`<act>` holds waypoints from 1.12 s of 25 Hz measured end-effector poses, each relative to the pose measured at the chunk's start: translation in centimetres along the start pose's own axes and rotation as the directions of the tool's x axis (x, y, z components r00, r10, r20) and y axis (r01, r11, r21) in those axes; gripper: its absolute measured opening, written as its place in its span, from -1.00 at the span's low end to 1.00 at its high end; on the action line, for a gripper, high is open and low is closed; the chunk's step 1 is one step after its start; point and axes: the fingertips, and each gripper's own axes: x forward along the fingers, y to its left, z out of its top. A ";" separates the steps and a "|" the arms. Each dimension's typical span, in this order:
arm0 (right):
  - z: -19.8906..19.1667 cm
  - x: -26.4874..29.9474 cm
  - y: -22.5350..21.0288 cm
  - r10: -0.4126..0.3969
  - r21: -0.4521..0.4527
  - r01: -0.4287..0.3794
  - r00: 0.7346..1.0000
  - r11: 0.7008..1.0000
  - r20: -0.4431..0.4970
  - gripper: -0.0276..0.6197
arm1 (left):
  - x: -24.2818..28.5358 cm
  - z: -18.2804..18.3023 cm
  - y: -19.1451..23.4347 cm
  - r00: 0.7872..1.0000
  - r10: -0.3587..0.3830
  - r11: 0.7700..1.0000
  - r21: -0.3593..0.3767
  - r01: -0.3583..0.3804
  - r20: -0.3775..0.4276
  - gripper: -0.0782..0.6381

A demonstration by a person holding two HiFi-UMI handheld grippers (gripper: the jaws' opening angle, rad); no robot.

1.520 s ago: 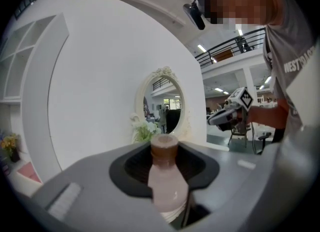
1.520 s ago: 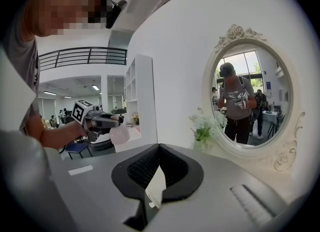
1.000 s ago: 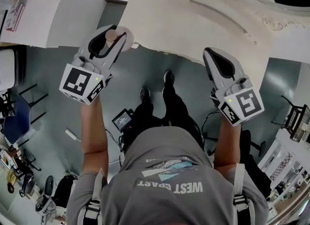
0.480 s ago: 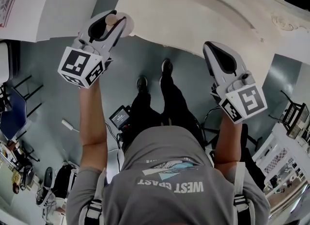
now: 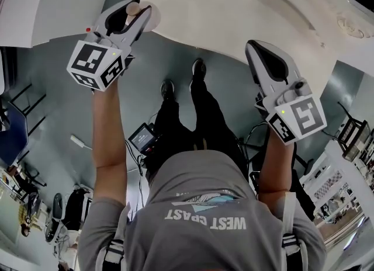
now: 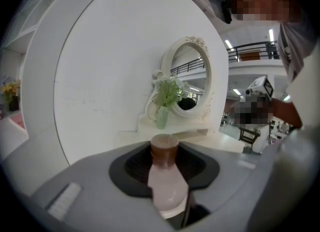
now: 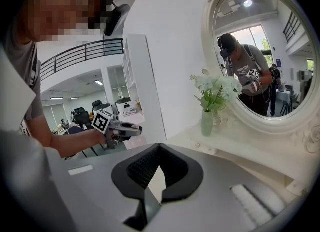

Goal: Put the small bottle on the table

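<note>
Our left hand-held gripper (image 6: pixel 165 149) is clamped on the small bottle (image 6: pixel 168 186), which is pink-bodied with a brown cap pointing forward between the dark pads. The bottle is held just at the near edge of the white tabletop (image 5: pixel 234 13). Our right hand-held gripper (image 7: pixel 159 148), its jaws together with nothing between them, is at that same edge, further right. At the tabletop's back stand a green vase of flowers (image 7: pixel 207 123) and an oval mirror (image 7: pixel 260 51).

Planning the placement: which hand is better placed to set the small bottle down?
Left: the left hand-held gripper holds the small bottle at the table edge; the right hand-held gripper is empty.
</note>
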 end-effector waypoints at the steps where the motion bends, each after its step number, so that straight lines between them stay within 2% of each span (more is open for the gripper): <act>1: -0.2 0.2 0.0 0.001 0.002 -0.001 1.000 1.000 -0.005 -0.91 | 0.2 -0.4 0.2 1.000 0.001 1.000 -0.004 -0.001 -0.004 -0.43; 13: -3.1 2.4 -1.1 0.012 0.023 -0.011 0.998 1.000 -0.065 -0.91 | 3.3 -4.7 2.6 1.000 0.002 0.998 -0.064 -0.004 -0.031 -0.43; 28: -5.2 3.8 -1.8 0.022 0.046 -0.018 0.995 0.999 -0.102 -0.91 | 6.3 -7.8 3.9 0.999 0.000 0.996 -0.090 -0.003 -0.036 -0.43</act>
